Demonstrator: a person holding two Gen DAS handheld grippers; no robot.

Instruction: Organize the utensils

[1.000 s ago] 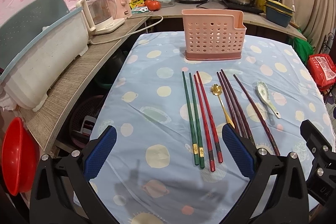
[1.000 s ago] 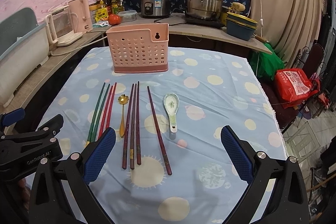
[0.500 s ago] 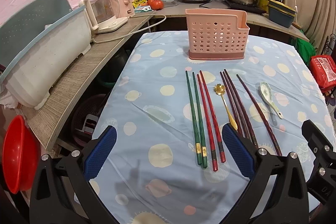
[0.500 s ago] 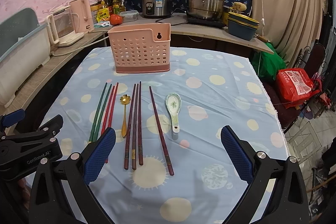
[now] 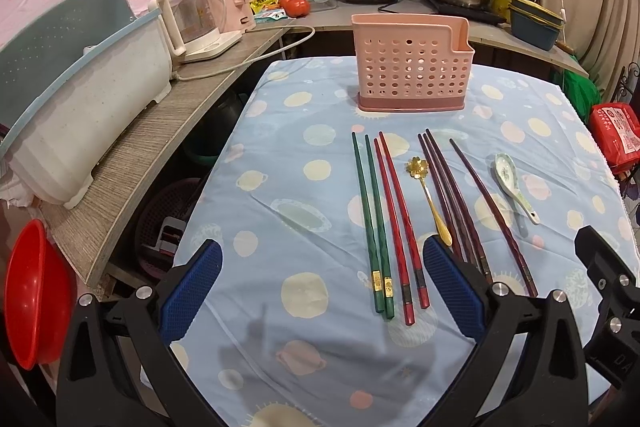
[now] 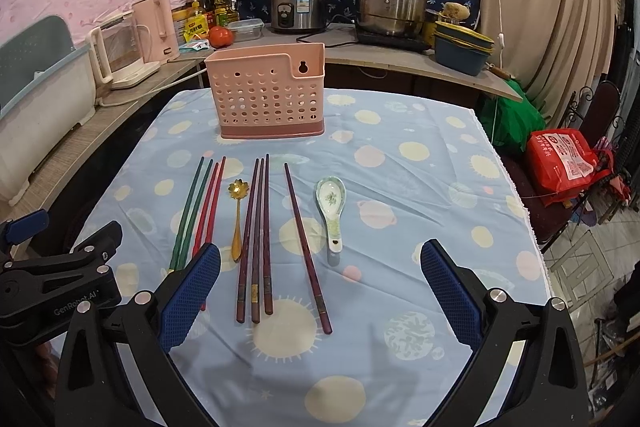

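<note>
Over the last second both views have crept slightly nearer the tabletop (image 6: 420, 163) — nothing lifted yet, so sorting has not begun. The left hand-held gripper (image 5: 322, 287) and right hand-held gripper (image 6: 320, 289) hang with jaws wide apart, empty. The chopsticks (image 6: 256, 235) — green, red, dark pairs — gold spoon (image 6: 237, 219) and ceramic spoon (image 6: 331, 211) lie in a row before the empty-looking pink holder (image 6: 268, 95).

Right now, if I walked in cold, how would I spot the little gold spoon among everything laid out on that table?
Find the pink perforated caddy on the spotted blue tablecloth; a row of utensils lies in front of it. The gold spoon sits between the red chopsticks and the dark brown chopsticks. It alone is shiny metal, short, with a flower-shaped bowl.
</note>
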